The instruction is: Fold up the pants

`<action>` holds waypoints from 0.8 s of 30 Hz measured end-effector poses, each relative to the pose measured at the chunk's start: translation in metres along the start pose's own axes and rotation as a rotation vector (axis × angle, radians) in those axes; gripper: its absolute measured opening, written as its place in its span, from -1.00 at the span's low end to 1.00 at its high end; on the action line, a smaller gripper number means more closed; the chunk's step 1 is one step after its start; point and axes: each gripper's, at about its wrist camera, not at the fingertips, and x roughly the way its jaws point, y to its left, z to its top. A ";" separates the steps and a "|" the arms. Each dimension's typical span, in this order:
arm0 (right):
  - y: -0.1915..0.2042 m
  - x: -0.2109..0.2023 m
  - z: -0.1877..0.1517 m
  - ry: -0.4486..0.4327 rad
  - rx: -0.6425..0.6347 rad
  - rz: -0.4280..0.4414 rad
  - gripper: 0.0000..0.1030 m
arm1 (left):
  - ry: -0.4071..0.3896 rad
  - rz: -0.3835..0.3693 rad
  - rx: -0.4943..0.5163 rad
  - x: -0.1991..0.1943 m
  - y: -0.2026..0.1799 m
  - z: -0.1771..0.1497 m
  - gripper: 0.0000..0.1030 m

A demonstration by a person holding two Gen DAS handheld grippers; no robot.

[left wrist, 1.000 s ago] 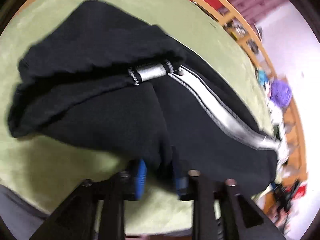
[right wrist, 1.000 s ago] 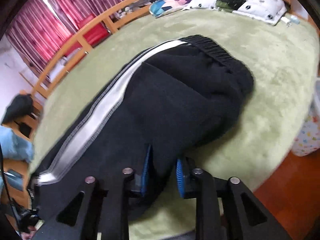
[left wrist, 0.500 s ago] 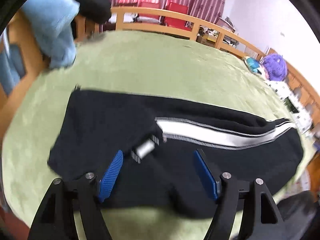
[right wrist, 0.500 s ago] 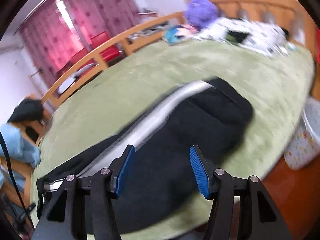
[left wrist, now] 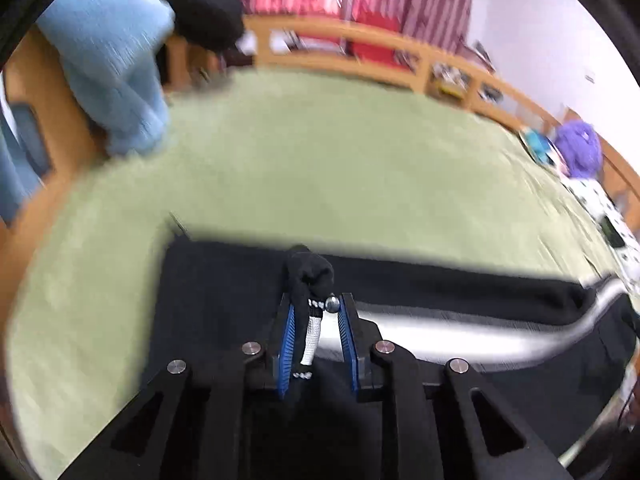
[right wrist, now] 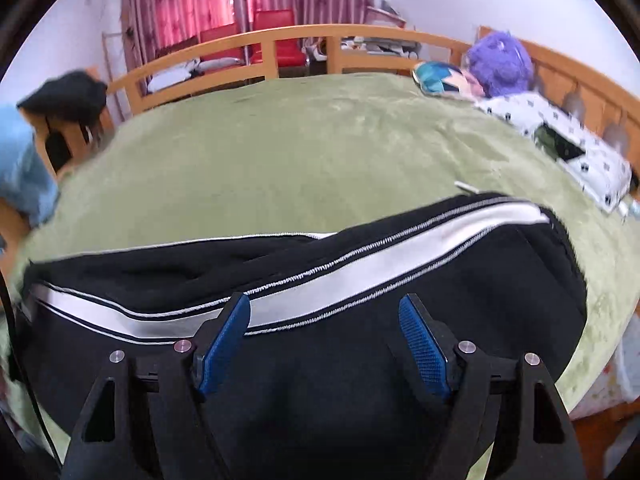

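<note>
Black pants [right wrist: 340, 364] with a white side stripe [right wrist: 360, 276] lie folded lengthwise on the green blanket; they also show in the left wrist view [left wrist: 224, 300]. My left gripper [left wrist: 318, 312] is shut on a bunched bit of the pants' cuff, black fabric with a white stripe end, at the left end of the pants. My right gripper [right wrist: 324, 320] is open and empty, hovering just above the black fabric below the stripe.
The green blanket [right wrist: 300, 152] covers a bed with a wooden rail [right wrist: 272, 46]. A spotted pillow [right wrist: 560, 136] and purple plush [right wrist: 500, 64] lie at the right. Light blue cloth [left wrist: 116, 76] and a black garment [left wrist: 204, 12] hang at the left.
Both grippers let go of the pants and opened. The left gripper then moved to the cuff end and shut on it. The right gripper stays open above the pants.
</note>
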 end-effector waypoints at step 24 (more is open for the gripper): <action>0.063 0.033 -0.008 0.082 -0.117 0.019 0.48 | 0.119 -0.112 -0.278 0.047 0.136 -0.013 -0.31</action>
